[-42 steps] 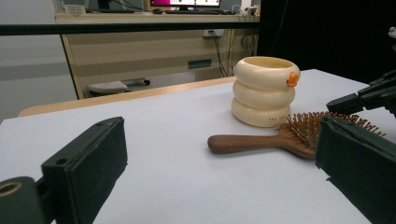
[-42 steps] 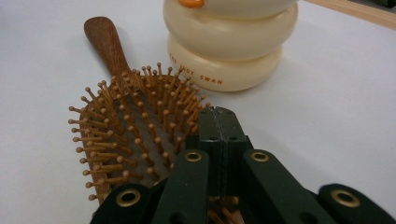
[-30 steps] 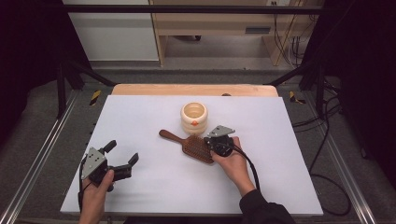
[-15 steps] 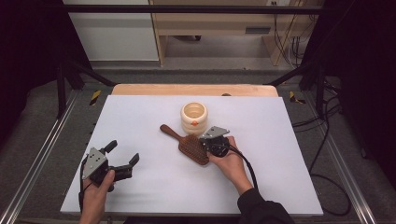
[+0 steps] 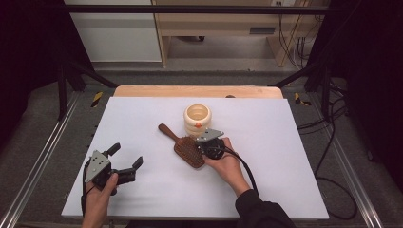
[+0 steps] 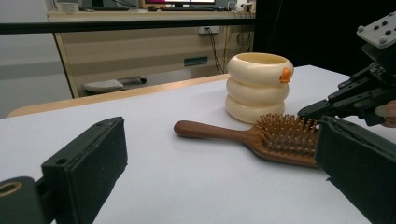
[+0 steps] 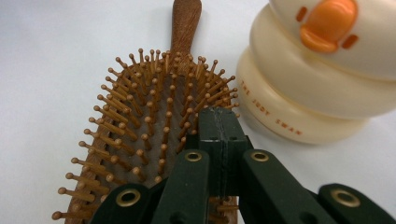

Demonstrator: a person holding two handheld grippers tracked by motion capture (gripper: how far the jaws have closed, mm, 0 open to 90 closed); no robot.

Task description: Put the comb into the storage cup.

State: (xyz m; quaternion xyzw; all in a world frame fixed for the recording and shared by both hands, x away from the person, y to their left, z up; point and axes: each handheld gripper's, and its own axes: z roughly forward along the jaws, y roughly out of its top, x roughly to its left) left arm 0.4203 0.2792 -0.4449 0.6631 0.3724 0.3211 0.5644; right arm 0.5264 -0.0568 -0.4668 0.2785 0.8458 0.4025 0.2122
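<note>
A wooden paddle hairbrush lies bristles up at the middle of the white table, its handle pointing back left. Just behind it stands a cream ringed cup with an orange duck bill. My right gripper is shut, and its joined jaw tips rest over the bristles at the right side of the brush head, beside the cup. My left gripper is held open near the front left, apart from the brush and holding nothing.
The cup stands close to the brush head's right rear. The table's wooden back edge runs behind it. Metal rails flank the table, with cables on the floor at the right.
The right gripper and the brush shifted slightly toward the cup, and the brush handle swung a little farther back. The left gripper stayed where it was, open.
</note>
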